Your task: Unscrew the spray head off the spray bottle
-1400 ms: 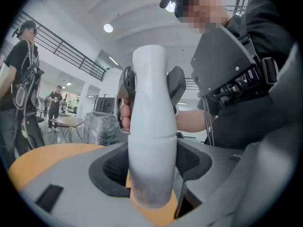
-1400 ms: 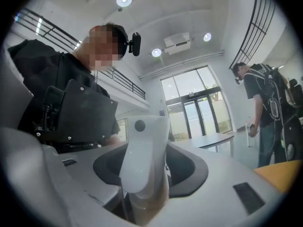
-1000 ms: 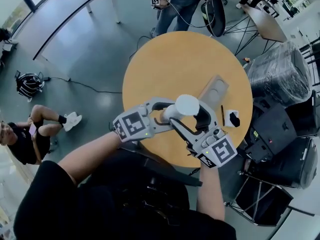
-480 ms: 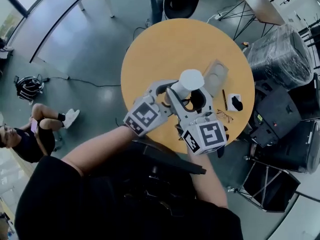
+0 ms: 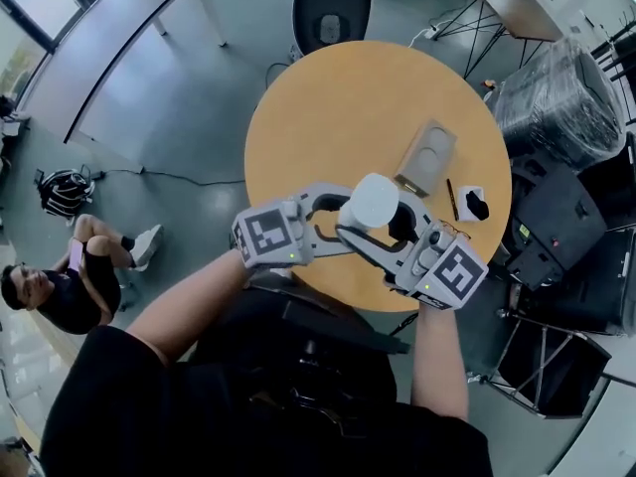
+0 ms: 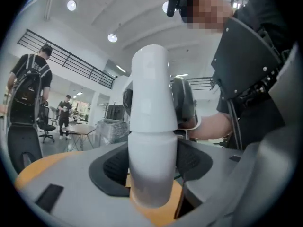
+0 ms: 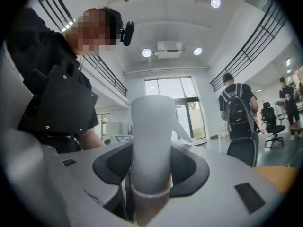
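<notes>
A white spray bottle (image 5: 374,201) stands on the round orange table (image 5: 328,117). My left gripper (image 5: 346,213) comes from the left and is shut on the bottle's body (image 6: 151,174), with a pad against each side. My right gripper (image 5: 386,225) comes from the right. Its jaws have just been closing, and its pads now sit against both sides of the white spray head (image 7: 151,141). The nozzle sticks out to the right in the right gripper view. The bottle is upright. Its base is hidden by the jaws.
A beige flat block (image 5: 427,157), a pen (image 5: 452,199), a small black-and-white object (image 5: 470,207) and glasses (image 5: 452,232) lie on the table's right side. A chair (image 5: 331,13) stands beyond the table. Wrapped cases (image 5: 561,87) are at the right; a person (image 5: 70,286) sits on the floor.
The right gripper's marker cube has swung from below the bottle out to its right. The left gripper still holds the bottle. The head view has shifted slightly.
</notes>
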Demonstrator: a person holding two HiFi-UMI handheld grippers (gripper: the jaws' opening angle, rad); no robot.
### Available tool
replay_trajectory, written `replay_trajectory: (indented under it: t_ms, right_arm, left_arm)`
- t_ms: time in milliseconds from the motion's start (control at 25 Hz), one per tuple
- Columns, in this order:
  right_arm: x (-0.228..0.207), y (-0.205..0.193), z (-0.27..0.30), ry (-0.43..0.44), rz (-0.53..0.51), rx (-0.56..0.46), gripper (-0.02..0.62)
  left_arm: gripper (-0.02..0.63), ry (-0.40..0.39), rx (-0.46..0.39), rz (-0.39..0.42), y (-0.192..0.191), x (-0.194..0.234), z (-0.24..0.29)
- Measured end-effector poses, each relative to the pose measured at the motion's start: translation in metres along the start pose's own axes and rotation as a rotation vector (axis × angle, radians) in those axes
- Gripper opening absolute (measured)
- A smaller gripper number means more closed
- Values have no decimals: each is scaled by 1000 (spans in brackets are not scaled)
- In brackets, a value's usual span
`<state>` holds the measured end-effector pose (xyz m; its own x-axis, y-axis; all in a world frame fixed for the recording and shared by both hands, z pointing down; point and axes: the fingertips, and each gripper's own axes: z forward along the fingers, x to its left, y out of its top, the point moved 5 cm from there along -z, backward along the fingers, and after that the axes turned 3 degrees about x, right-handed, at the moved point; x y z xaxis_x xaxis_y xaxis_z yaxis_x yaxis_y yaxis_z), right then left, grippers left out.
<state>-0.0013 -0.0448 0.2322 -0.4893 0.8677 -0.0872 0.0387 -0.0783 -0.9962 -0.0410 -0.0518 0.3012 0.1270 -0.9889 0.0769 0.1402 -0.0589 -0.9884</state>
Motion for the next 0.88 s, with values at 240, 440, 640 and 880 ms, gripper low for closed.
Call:
replay_trajectory:
  t_ms: [240, 440, 640, 880]
  right_arm:
    - [1, 0, -4, -64, -22, 19, 287]
    - [-3, -3, -7, -249, -7, -7, 348]
    - [-1, -4, 3, -468, -84, 3, 348]
    - [-10, -6, 0, -634, -41, -22, 253]
  left_arm:
    - [304, 39, -4, -13, 4, -2, -4]
    - [304, 235, -6, -23, 1, 11, -7]
    - [304, 360, 36, -3, -4, 18, -2]
    - [304, 365, 67, -10, -12, 15, 11]
